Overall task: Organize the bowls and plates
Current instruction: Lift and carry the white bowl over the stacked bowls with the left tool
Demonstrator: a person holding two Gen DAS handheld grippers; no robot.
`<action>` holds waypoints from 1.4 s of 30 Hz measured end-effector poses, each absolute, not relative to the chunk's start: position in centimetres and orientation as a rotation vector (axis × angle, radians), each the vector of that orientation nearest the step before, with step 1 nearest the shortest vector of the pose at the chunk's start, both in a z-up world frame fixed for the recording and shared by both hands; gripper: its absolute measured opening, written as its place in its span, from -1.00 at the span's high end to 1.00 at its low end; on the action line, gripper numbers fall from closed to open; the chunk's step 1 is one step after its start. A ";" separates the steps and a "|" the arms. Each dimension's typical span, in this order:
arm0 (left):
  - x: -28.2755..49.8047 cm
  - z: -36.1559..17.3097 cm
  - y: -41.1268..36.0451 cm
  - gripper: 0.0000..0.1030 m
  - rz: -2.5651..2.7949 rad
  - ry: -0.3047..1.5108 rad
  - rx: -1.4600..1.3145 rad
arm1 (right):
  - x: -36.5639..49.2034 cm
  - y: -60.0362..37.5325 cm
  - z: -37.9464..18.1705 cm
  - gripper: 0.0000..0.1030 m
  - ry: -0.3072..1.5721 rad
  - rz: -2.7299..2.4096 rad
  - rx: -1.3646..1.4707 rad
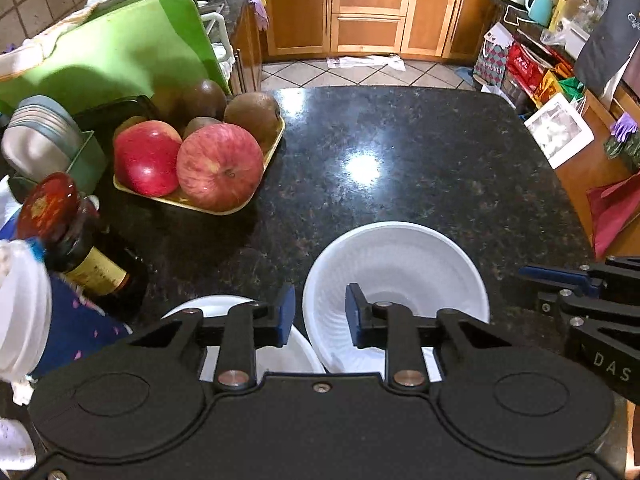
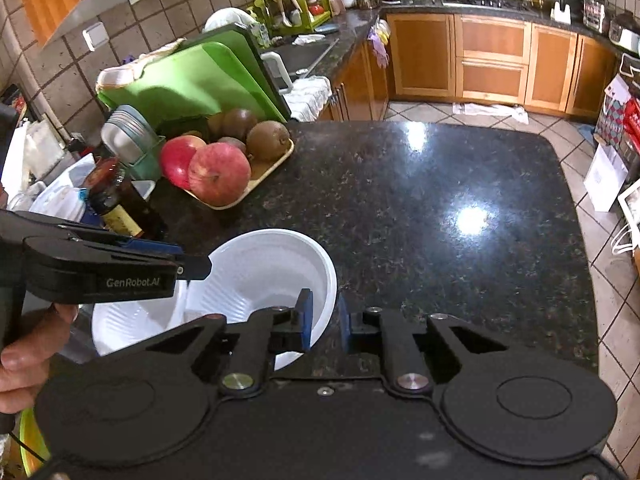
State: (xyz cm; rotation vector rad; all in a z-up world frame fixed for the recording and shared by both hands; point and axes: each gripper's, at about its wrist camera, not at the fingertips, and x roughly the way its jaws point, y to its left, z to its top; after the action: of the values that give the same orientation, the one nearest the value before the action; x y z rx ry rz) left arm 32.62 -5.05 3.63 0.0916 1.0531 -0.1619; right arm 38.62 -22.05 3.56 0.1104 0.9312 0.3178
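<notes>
A white ribbed plastic bowl (image 1: 394,276) (image 2: 264,276) sits on the dark granite counter (image 1: 400,152). A second white bowl (image 1: 216,306) (image 2: 132,328) lies next to it on the left, partly under it. My left gripper (image 1: 320,314) is open, with the first bowl's left rim between its fingers. It shows from the side in the right wrist view (image 2: 192,264). My right gripper (image 2: 325,322) is open, its fingers either side of the first bowl's right rim, not pinching it. Its fingers show at the right edge of the left wrist view (image 1: 560,276).
A yellow tray of apples and kiwis (image 1: 200,152) (image 2: 224,164) stands at the counter's left. A dark sauce bottle (image 1: 80,248) (image 2: 116,200) stands beside the bowls. Green cutting boards (image 1: 120,48) and a can holder (image 1: 44,136) stand behind. The counter edge drops to the tiled floor (image 1: 360,74).
</notes>
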 end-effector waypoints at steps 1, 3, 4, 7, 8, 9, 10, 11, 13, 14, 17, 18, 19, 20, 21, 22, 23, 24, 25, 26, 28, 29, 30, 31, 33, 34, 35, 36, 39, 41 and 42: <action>32.8 3.5 -5.1 0.34 -0.165 1.055 0.098 | 38.8 -22.1 3.3 0.72 0.937 0.318 0.114; 33.1 3.2 -5.2 0.34 -0.164 1.064 0.108 | 39.2 -22.1 2.9 0.72 0.945 0.317 0.122; 33.3 3.1 -5.3 0.34 -0.167 1.068 0.110 | 39.5 -22.1 2.6 0.72 0.950 0.316 0.124; 33.8 2.6 -5.4 0.34 -0.177 1.090 0.115 | 39.8 -21.9 2.1 0.72 0.964 0.314 0.129; 33.9 2.5 -5.5 0.34 -0.181 1.096 0.116 | 39.9 -21.9 2.0 0.72 0.969 0.315 0.130; 34.0 2.3 -5.6 0.34 -0.185 1.101 0.118 | 39.9 -21.9 1.9 0.72 0.972 0.315 0.130; 34.1 2.2 -5.6 0.34 -0.189 1.104 0.122 | 40.1 -21.7 1.7 0.72 0.976 0.314 0.128; 34.1 2.1 -5.7 0.34 -0.191 1.107 0.128 | 40.1 -21.6 1.5 0.72 0.978 0.314 0.125; 34.1 1.9 -5.9 0.34 -0.196 1.109 0.136 | 40.3 -21.4 1.2 0.72 0.984 0.318 0.118; 34.1 1.8 -5.9 0.34 -0.201 1.112 0.139 | 40.4 -21.3 1.1 0.72 0.987 0.320 0.114; 34.1 1.5 -6.2 0.34 -0.204 1.117 0.149 | 40.6 -20.9 0.7 0.71 0.998 0.322 0.105; 34.2 1.3 -6.2 0.36 -0.203 1.119 0.152 | 40.7 -20.8 0.5 0.71 1.002 0.322 0.101; 34.2 1.2 -6.2 0.37 -0.204 1.122 0.152 | 40.7 -20.7 0.3 0.71 1.005 0.322 0.098; 34.3 1.1 -6.2 0.38 -0.205 1.123 0.154 | 40.7 -20.6 0.2 0.71 1.004 0.322 0.095; 34.2 1.0 -6.2 0.42 -0.204 1.124 0.158 | 40.7 -20.5 0.1 0.71 1.004 0.322 0.093; 34.2 0.9 -6.2 0.46 -0.202 1.123 0.162 | 40.6 -20.5 0.1 0.71 1.001 0.320 0.092; 34.1 0.9 -6.2 0.47 -0.200 1.121 0.167 | 40.6 -20.5 0.1 0.71 0.998 0.319 0.092; 34.1 0.8 -6.2 0.47 -0.201 1.120 0.170 | 40.6 -20.5 0.1 0.71 0.997 0.318 0.092; 34.0 0.8 -6.1 0.49 -0.202 1.121 0.170 | 40.5 -20.5 0.1 0.72 0.995 0.316 0.093; 33.9 0.8 -6.1 0.50 -0.200 1.119 0.169 | 40.4 -20.4 0.0 0.72 0.991 0.313 0.093; 33.8 0.7 -6.1 0.54 -0.200 1.117 0.175 | 40.3 -20.4 0.1 0.73 0.986 0.305 0.090; 33.8 0.8 -6.1 0.54 -0.204 1.118 0.172 | 40.2 -20.5 0.2 0.73 0.981 0.302 0.088; 33.7 0.8 -6.1 0.54 -0.207 1.119 0.165 | 40.0 -20.5 0.3 0.73 0.974 0.299 0.085; 33.6 0.9 -6.0 0.54 -0.211 1.121 0.158 | 39.9 -20.6 0.5 0.73 0.968 0.298 0.083; 33.5 1.1 -6.0 0.54 -0.217 1.122 0.149 | 39.8 -20.7 0.9 0.74 0.960 0.298 0.087; 33.4 1.2 -6.0 0.54 -0.218 1.121 0.147 | 39.6 -20.8 1.1 0.74 0.954 0.298 0.091; 33.2 1.4 -6.0 0.54 -0.219 1.117 0.146 | 39.4 -20.9 1.4 0.74 0.948 0.298 0.093; 33.1 1.6 -6.0 0.54 -0.220 1.111 0.145 | 39.3 -20.9 1.7 0.74 0.940 0.297 0.092; 32.5 2.4 -6.2 0.54 -0.220 1.091 0.144 | 38.7 -21.0 2.5 0.74 0.919 0.292 0.087; 32.1 2.9 -6.3 0.54 -0.216 1.079 0.146 | 38.3 -21.0 2.9 0.74 0.911 0.293 0.082; 32.0 3.1 -6.3 0.54 -0.214 1.072 0.149 | 38.1 -21.0 3.1 0.74 0.908 0.291 0.083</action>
State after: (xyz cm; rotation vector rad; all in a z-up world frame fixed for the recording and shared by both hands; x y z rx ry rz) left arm 31.97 -6.32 3.07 0.1489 1.0717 -0.2143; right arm 38.08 -21.05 3.05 0.0831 0.9085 0.2911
